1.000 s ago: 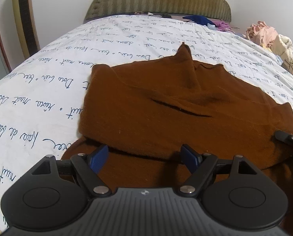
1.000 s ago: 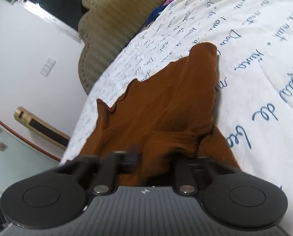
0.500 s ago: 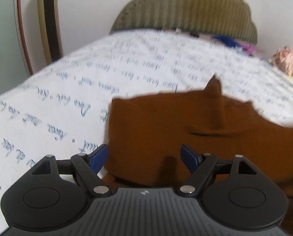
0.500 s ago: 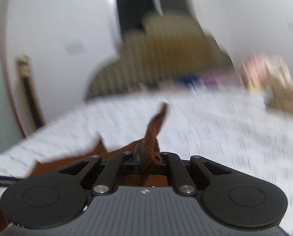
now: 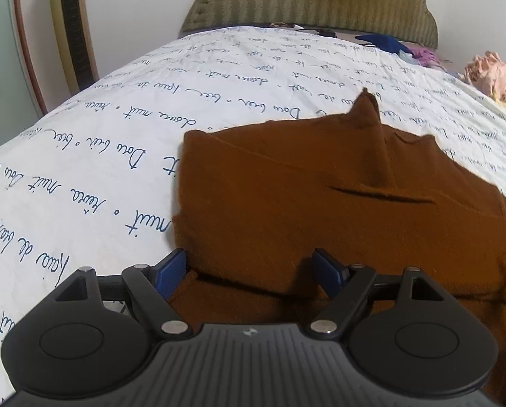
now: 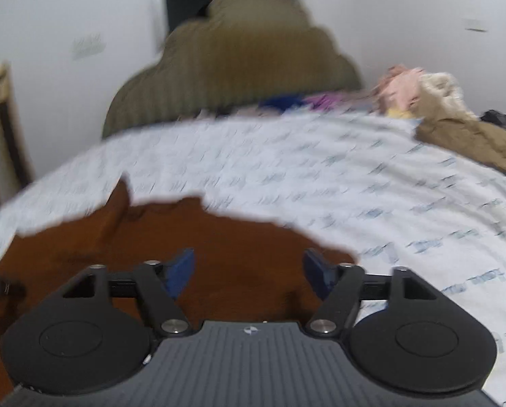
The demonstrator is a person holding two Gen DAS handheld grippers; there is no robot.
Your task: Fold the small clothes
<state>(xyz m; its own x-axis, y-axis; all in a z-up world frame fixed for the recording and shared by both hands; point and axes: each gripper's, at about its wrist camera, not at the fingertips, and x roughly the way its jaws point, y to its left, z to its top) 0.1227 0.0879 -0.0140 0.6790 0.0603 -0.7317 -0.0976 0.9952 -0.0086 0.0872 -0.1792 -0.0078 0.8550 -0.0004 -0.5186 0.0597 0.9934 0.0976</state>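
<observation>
A brown knit garment (image 5: pixel 320 203) lies folded on the white bedsheet with blue script (image 5: pixel 100 169); one corner of it stands up in a point at the far edge. My left gripper (image 5: pixel 251 271) is open and empty, just above the garment's near left edge. In the blurred right wrist view the same garment (image 6: pixel 202 237) lies below my right gripper (image 6: pixel 249 271), which is open and empty over its near right part.
A padded olive headboard (image 5: pixel 307 3) stands at the far end of the bed. Loose clothes are piled at the far right: pink (image 6: pixel 402 84), tan (image 6: pixel 473 139), blue and purple (image 5: pixel 388 44). A gold-framed panel (image 5: pixel 69 23) leans on the left wall.
My right gripper was shut on a strip of the brown garment and lifting it; it has now opened and let go, and the cloth lies flat. My left gripper stayed open and shifted slightly.
</observation>
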